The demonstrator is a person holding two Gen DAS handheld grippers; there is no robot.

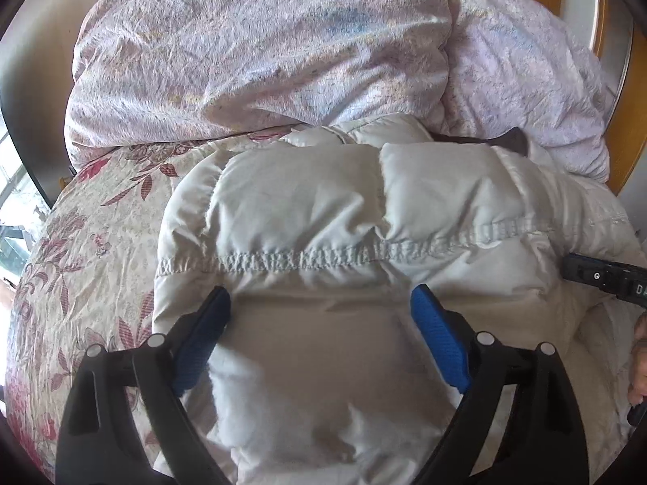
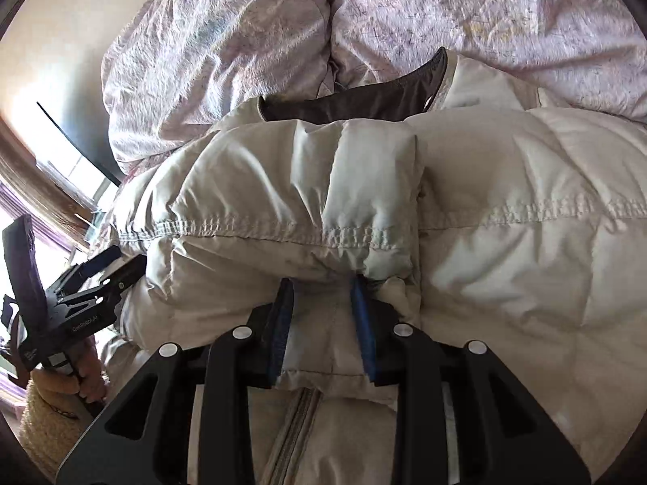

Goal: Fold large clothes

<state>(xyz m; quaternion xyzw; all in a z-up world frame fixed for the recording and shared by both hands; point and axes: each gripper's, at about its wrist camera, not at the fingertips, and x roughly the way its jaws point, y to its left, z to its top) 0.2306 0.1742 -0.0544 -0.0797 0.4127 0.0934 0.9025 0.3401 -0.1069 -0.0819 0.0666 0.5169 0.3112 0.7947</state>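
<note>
A white puffy down jacket (image 1: 323, 202) lies folded on the bed, its stitched seam running across both views. My left gripper (image 1: 319, 295) is open wide, its blue pads (image 1: 206, 343) straddling a bulge of the jacket. My right gripper (image 2: 323, 283) is shut on a narrow fold of the jacket (image 2: 505, 242), just below the seam and above the zipper (image 2: 299, 416). The dark lining of the collar (image 2: 356, 105) shows at the far edge. Each gripper appears in the other's view, the right gripper (image 1: 606, 279) at the right edge and the left gripper (image 2: 93, 283) at the left.
A crumpled pale pink duvet (image 1: 263, 40) is heaped behind the jacket. A floral bedsheet (image 1: 89, 262) covers the bed to the left. A wooden headboard (image 1: 639, 121) rises at the far right. A person's hand (image 2: 85, 380) grips the left tool. A bright window (image 2: 24, 222) is at left.
</note>
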